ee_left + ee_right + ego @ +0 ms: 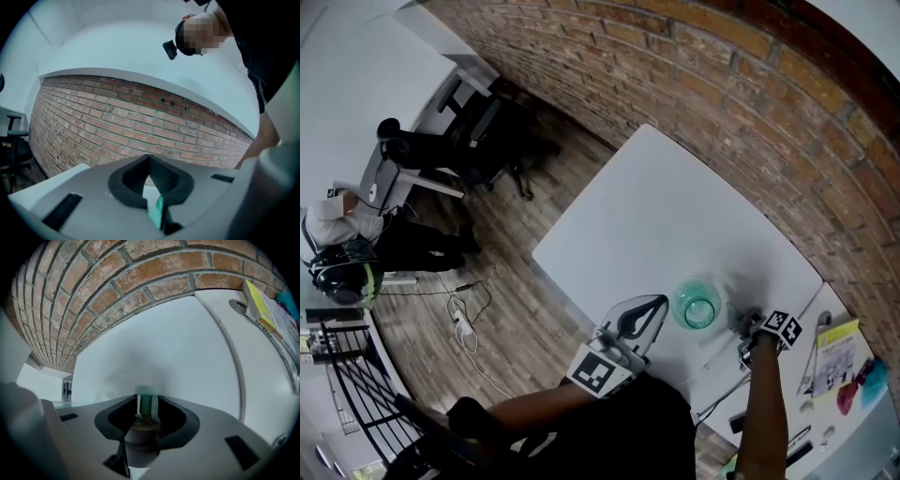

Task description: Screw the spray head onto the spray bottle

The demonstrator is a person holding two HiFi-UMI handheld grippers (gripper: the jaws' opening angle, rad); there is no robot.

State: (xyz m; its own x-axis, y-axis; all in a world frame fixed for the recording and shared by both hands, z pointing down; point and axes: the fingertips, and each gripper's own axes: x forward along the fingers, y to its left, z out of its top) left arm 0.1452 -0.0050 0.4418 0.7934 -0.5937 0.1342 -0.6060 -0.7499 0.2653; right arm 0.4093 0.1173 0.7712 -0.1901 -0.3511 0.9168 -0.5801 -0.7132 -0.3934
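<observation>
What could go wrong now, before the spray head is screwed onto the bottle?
The left gripper is shut beside the spray bottle, not around it, so the bottle may spin or tip. The right gripper holds the spray head off to one side; it could go on crooked.

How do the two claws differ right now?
The left claw is shut, tips together; the right claw grips the spray head. The left claw points level at the brick wall; the right claw tilts steeply down at the white table. Both share the same grey shape.
</observation>
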